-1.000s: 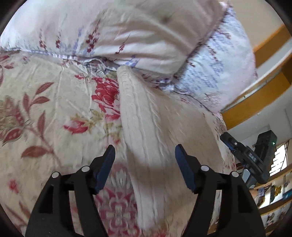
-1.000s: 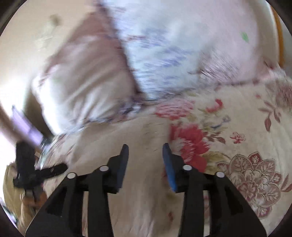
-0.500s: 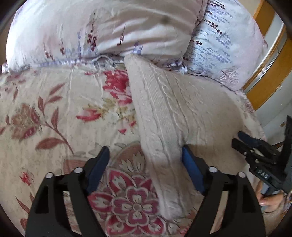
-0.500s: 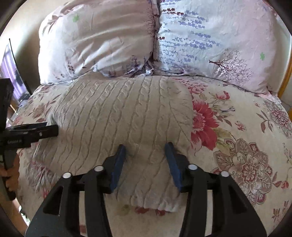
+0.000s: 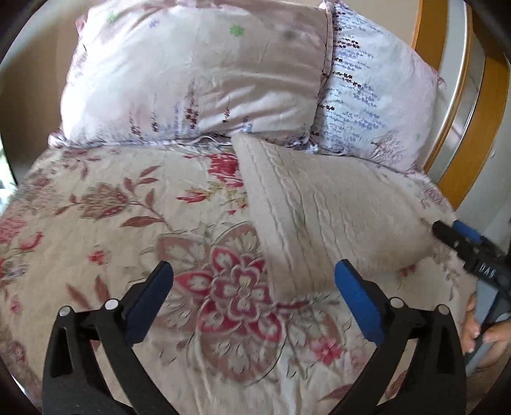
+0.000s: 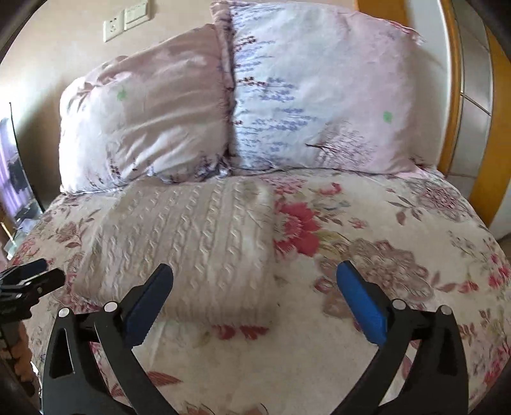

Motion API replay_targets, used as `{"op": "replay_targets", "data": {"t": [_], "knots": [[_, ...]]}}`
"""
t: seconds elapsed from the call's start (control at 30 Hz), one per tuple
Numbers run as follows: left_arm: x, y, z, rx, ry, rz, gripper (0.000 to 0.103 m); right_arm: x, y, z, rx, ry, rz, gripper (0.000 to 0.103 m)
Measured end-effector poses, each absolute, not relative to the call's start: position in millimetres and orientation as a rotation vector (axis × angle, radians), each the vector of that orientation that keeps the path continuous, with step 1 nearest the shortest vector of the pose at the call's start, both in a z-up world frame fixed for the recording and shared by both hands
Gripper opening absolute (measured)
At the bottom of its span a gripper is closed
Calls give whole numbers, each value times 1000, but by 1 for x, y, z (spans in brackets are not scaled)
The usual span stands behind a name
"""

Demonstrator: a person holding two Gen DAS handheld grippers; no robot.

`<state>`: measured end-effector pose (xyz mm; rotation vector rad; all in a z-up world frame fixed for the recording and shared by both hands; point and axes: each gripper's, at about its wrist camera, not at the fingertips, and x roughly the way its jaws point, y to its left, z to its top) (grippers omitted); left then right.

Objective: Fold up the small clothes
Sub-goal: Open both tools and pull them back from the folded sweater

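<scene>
A folded cream cable-knit garment lies flat on the floral bedspread, its far edge against the pillows. It also shows in the right wrist view. My left gripper is open and empty, held back from the garment's near corner. My right gripper is open and empty, above the garment's near right corner. The right gripper's tip shows at the garment's right side in the left wrist view. The left gripper's tip shows at the garment's left side in the right wrist view.
Two pale floral pillows stand at the head of the bed. A wooden headboard runs along the right. A wall socket is above the pillows. A screen stands left of the bed.
Both grippers have pulled back and up from the folded garment. The right gripper's jaws have opened wide. The garment now lies free on the bed.
</scene>
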<state>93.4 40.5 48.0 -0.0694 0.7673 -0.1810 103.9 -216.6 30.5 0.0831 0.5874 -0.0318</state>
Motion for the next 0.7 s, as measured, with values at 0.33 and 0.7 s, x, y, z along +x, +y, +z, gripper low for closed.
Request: {"op": "replay_targets", "data": {"t": [0.33,0.7], "knots": [[85,14,25,-10,888,-171,101,100,-202,1,111,729,8,102],[94,-7,1,67,980,-132,101,109,-187,-26,66,851,-3,102]]}}
